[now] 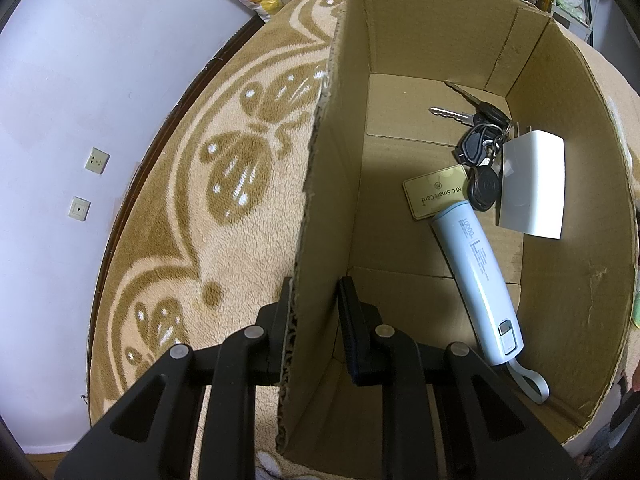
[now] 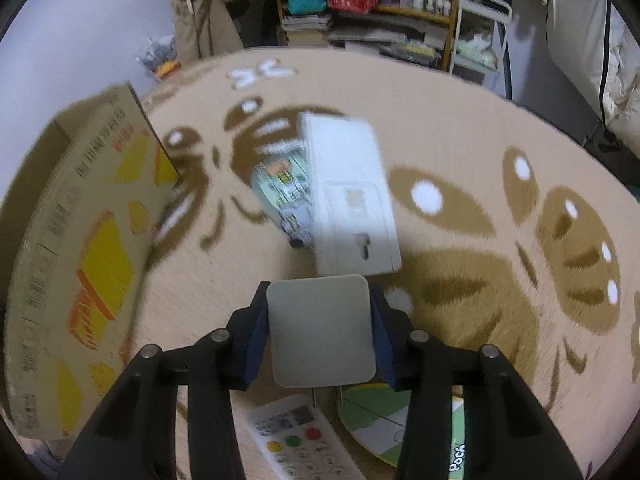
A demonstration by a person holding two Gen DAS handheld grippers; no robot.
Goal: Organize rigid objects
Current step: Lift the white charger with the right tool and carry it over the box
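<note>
My left gripper (image 1: 316,316) straddles the left wall of an open cardboard box (image 1: 320,200), one finger outside and one inside, shut on that wall. Inside the box lie a bunch of keys (image 1: 480,140), a gold NFC card (image 1: 434,194), a pale blue power bank (image 1: 476,280) and a white charger (image 1: 532,188). In the right wrist view my right gripper (image 2: 318,290) is shut on a square white plug adapter (image 2: 320,336), held above the blanket with its prongs pointing down. The cardboard box (image 2: 80,240) stands to its left.
A beige blanket with brown patterns (image 2: 460,208) covers the surface. A white carton (image 2: 352,192) lies on it over a green packet (image 2: 280,188). A white remote (image 2: 300,444) and a round green package (image 2: 376,424) lie under the gripper. Cluttered shelves (image 2: 360,12) stand behind.
</note>
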